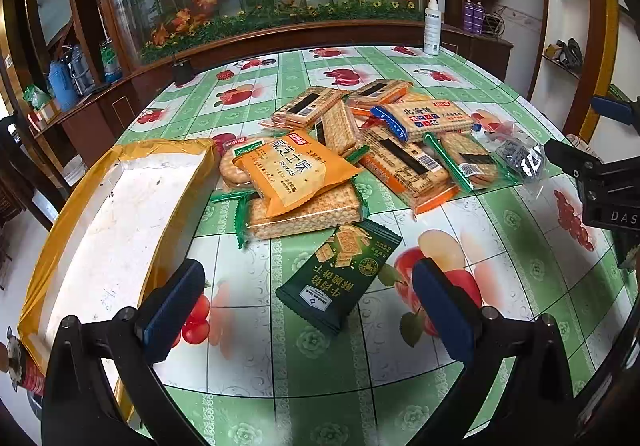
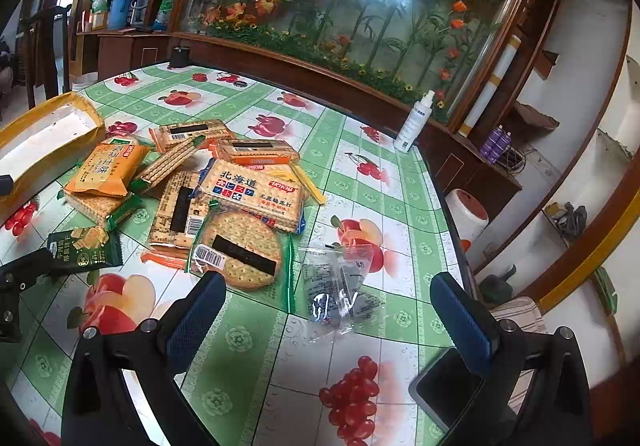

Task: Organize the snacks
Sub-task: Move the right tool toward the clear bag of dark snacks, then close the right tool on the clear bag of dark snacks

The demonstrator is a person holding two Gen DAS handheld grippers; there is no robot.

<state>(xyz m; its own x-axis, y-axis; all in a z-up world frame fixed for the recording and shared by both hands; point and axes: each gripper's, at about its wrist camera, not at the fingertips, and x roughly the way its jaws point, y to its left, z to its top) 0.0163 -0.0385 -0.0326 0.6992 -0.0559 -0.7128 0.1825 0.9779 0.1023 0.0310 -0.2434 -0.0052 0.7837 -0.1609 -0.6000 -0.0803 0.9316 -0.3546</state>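
- Box, white inside with a yellow rim, lies at the far left of the desk, open and with nothing in it.
- Snack pile lies just right of the box: cracker packs heaped and overlapping.
- Dark green packet lies alone, near the box and in front of the pile; left tongs hover wide around it, gripping nothing.
- Clear wrapper lies farthest from the box, right tongs wide over it.
- Sorting looks barely begun; next, probably, the left tongs lower, close on the green packet and carry it to the box.
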